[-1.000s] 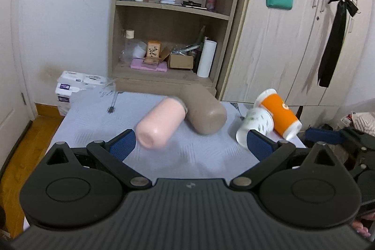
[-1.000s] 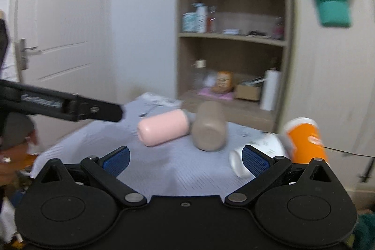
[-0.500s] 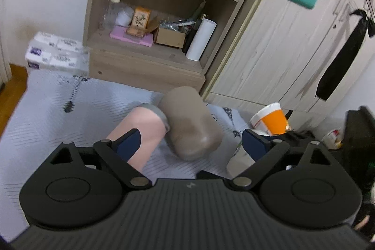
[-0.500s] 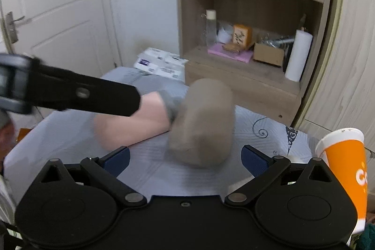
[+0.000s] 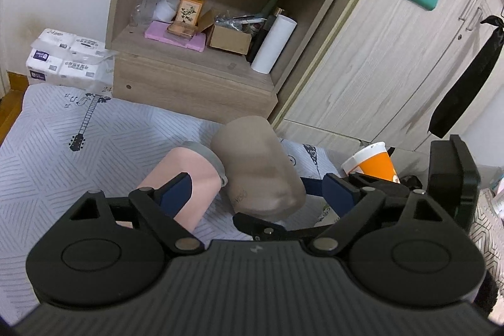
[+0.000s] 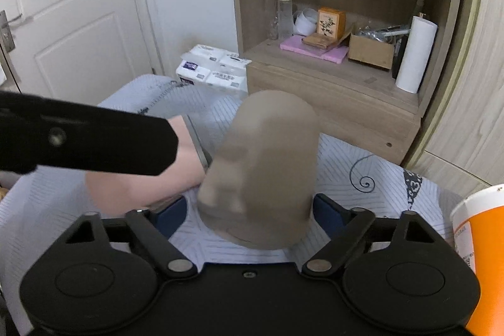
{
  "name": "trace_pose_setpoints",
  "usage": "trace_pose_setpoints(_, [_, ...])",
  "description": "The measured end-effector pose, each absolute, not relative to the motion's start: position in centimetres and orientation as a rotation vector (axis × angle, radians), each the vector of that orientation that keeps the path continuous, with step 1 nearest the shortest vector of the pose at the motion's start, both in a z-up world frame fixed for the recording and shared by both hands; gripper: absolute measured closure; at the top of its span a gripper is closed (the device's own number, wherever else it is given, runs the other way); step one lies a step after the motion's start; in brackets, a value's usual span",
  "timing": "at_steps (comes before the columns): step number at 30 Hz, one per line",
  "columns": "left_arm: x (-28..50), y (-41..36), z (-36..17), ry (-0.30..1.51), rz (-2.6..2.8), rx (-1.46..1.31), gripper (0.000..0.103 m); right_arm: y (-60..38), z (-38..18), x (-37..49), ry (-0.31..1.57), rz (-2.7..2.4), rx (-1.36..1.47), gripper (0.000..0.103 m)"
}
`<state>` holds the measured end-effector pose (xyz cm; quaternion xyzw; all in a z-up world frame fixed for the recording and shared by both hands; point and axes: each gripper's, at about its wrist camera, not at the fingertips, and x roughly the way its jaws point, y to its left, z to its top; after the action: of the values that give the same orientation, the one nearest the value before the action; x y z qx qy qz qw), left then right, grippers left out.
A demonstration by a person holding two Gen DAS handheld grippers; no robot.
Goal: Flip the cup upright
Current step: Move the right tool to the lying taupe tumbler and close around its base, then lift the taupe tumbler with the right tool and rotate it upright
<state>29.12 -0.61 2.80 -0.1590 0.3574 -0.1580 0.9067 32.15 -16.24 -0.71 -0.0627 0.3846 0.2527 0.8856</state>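
A tan cup (image 5: 260, 170) lies on its side on the grey patterned table cover (image 5: 63, 166), touching a pink cup (image 5: 186, 178) that also lies on its side. My left gripper (image 5: 256, 189) is open, its left finger over the pink cup. My right gripper (image 6: 249, 210) is open, with the tan cup (image 6: 261, 169) between its two fingers, base end nearest the camera. The pink cup (image 6: 141, 185) lies left of it, partly hidden by the left gripper's black body (image 6: 78, 137). An orange paper cup (image 5: 375, 162) lies at the right.
A wooden shelf unit (image 5: 195, 59) with boxes, a bottle and a paper roll stands just behind the table. Packs of tissue (image 5: 66, 55) sit on the floor at left. Wardrobe doors (image 5: 393, 52) are at right, a white door (image 6: 63, 21) at far left.
Both grippers moved forward and down toward the lying cups. The right gripper now straddles the tan cup; the white patterned cup seen earlier is out of sight.
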Motion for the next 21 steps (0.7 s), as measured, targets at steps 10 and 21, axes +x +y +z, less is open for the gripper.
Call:
trace_pose_setpoints(10, [28.5, -0.8, 3.0, 0.705, -0.331, -0.288, 0.013, -16.3, -0.4, 31.4, 0.804, 0.497, -0.135, 0.020])
trace_pose_setpoints(21, [27.4, -0.7, 2.6, 0.716, -0.359, -0.266, 0.013, -16.6, 1.0, 28.6, 0.832, 0.462, -0.143, 0.020])
